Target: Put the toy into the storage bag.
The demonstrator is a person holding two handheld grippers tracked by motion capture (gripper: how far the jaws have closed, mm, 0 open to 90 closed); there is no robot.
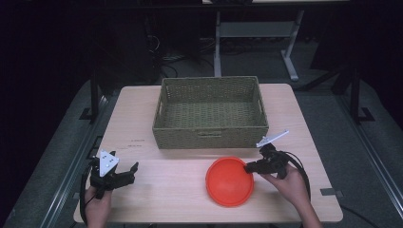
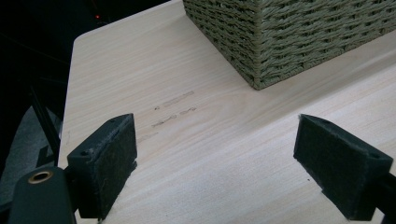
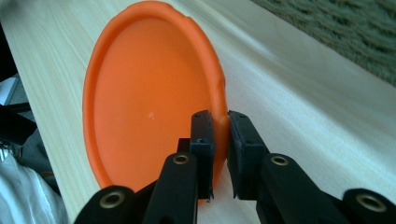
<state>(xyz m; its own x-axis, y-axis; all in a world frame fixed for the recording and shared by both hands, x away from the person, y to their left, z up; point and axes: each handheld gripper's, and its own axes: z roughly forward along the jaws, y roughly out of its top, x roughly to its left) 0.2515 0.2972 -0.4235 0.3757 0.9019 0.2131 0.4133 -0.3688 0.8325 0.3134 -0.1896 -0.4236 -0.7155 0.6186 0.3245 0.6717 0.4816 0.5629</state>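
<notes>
Orange plastic, round and shallow, forms the plate (image 1: 229, 182) that lies on the pale wooden bench (image 1: 166, 185), near its front edge and right of centre, in front of the olive-green woven rectangular basket (image 1: 210, 114) and apart from it. The right hand-held gripper (image 1: 248, 167) reaches in from the right and meets the plate at its right rim. Seen along that gripper in the right gripper view, the orange plate (image 3: 149, 102) has its rim pinched between the two black padded jaws of the right hand-held gripper (image 3: 219, 140), one pad on the inner face and one on the outer; the jaws stand narrow, clamped on the rim. The person's right hand (image 1: 290, 183) grasps the gripper body from behind, with a black cable looping off to the right.

At the front left corner of the bench the left hand-held gripper (image 1: 124, 174) points toward the middle of the bench, held by the person's left hand (image 1: 97, 204). In the left gripper view the left hand-held gripper (image 2: 215, 154) has its jaws spread wide, with bare bench wood (image 2: 210, 140) between the pads and nothing gripped; a corner of the woven basket (image 2: 289, 37) stands farther off, beyond the jaws, and faint marks show on the wood between.
</notes>
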